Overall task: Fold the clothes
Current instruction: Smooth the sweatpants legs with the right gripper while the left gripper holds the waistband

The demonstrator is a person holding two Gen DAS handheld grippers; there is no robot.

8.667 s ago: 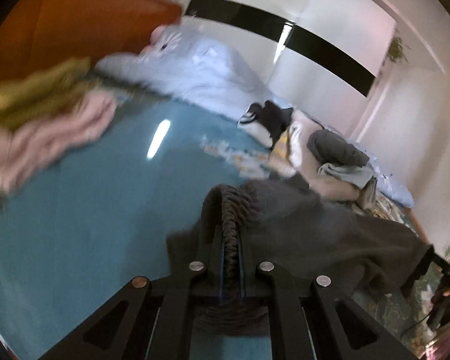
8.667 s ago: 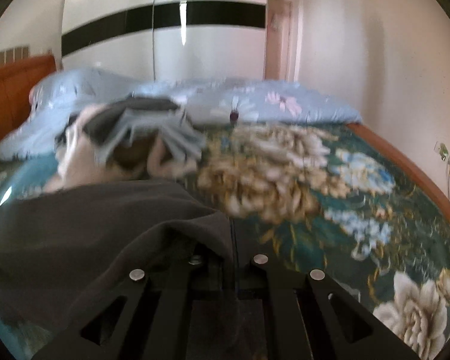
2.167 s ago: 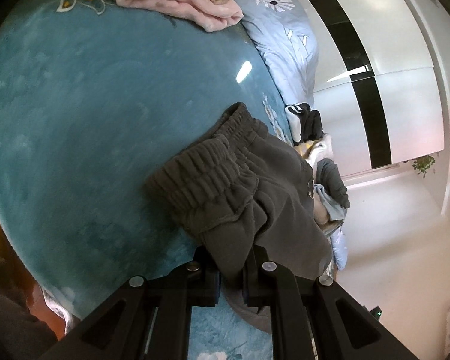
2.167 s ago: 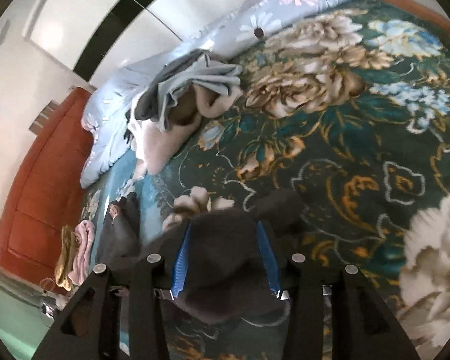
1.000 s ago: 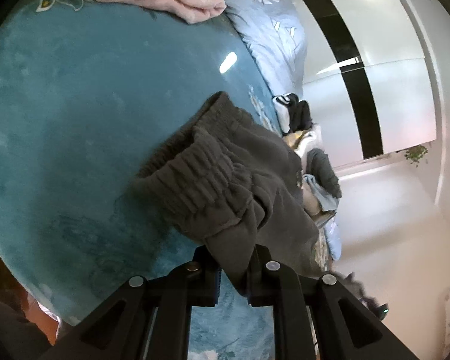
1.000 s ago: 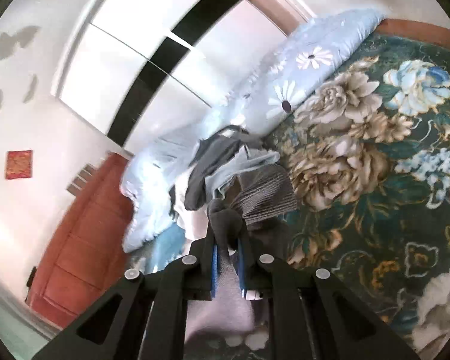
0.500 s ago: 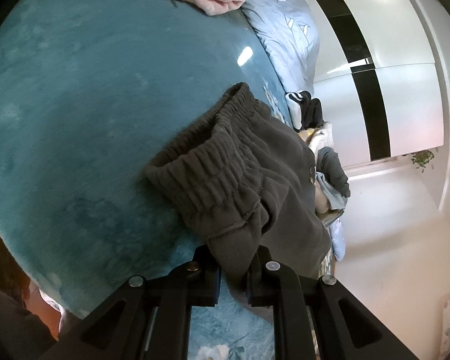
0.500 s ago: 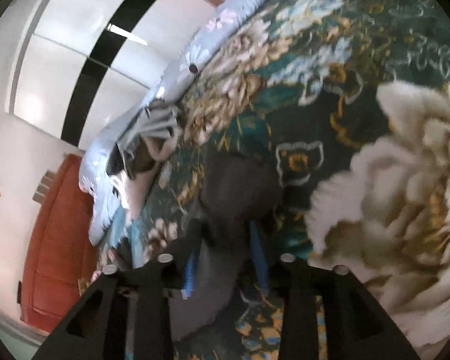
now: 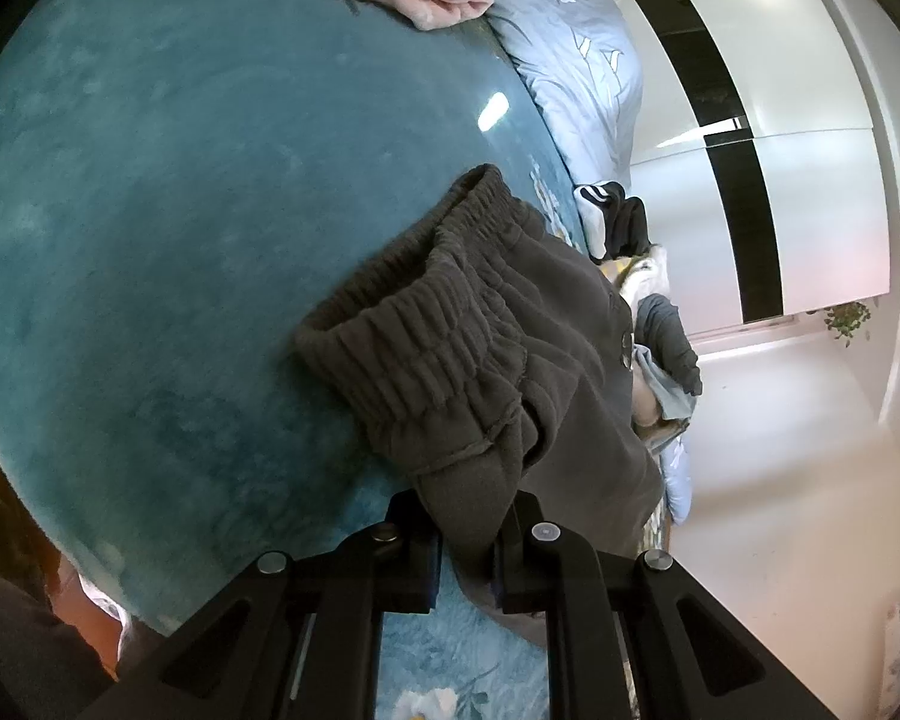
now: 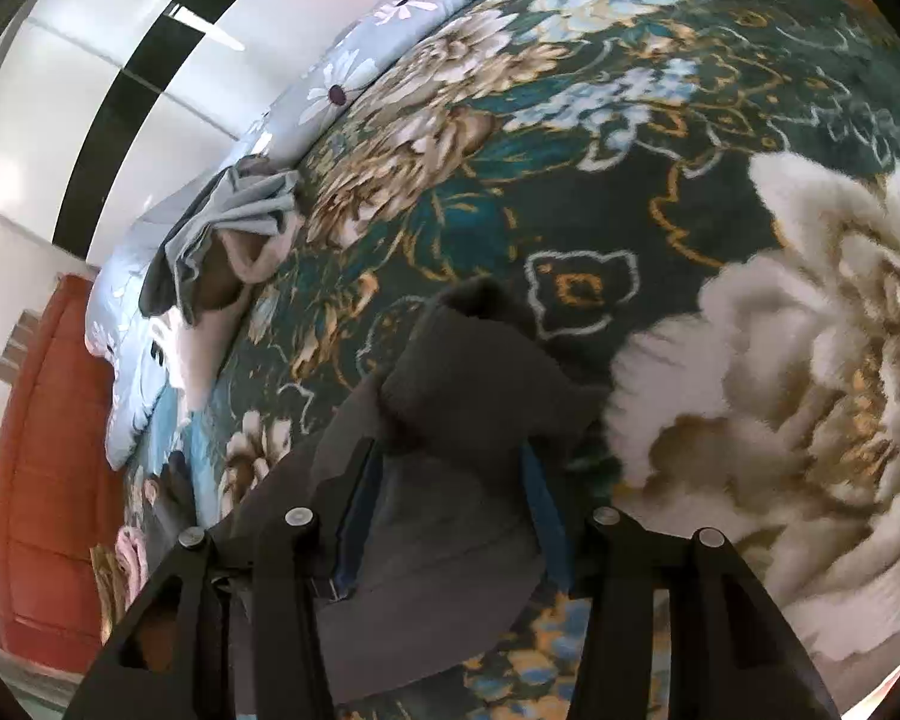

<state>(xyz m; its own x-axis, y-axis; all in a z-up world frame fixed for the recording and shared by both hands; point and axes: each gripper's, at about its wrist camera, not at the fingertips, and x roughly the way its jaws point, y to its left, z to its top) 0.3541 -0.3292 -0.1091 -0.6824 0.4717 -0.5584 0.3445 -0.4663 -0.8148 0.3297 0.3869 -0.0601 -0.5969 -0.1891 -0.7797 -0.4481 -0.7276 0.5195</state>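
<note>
One pair of dark grey sweatpants (image 9: 510,360) lies mid-frame on the bed's blanket (image 9: 150,210); thick, soft and floppy, best taken at the waistband corners. The left hand-held gripper (image 9: 465,546) pinches its waist edge; the right hand-held gripper (image 10: 450,480) is opening, cloth between its jaws.

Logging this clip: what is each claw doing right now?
Left claw: shut on the pants.
Right claw: opening, pants lying loose between its fingers.
</note>
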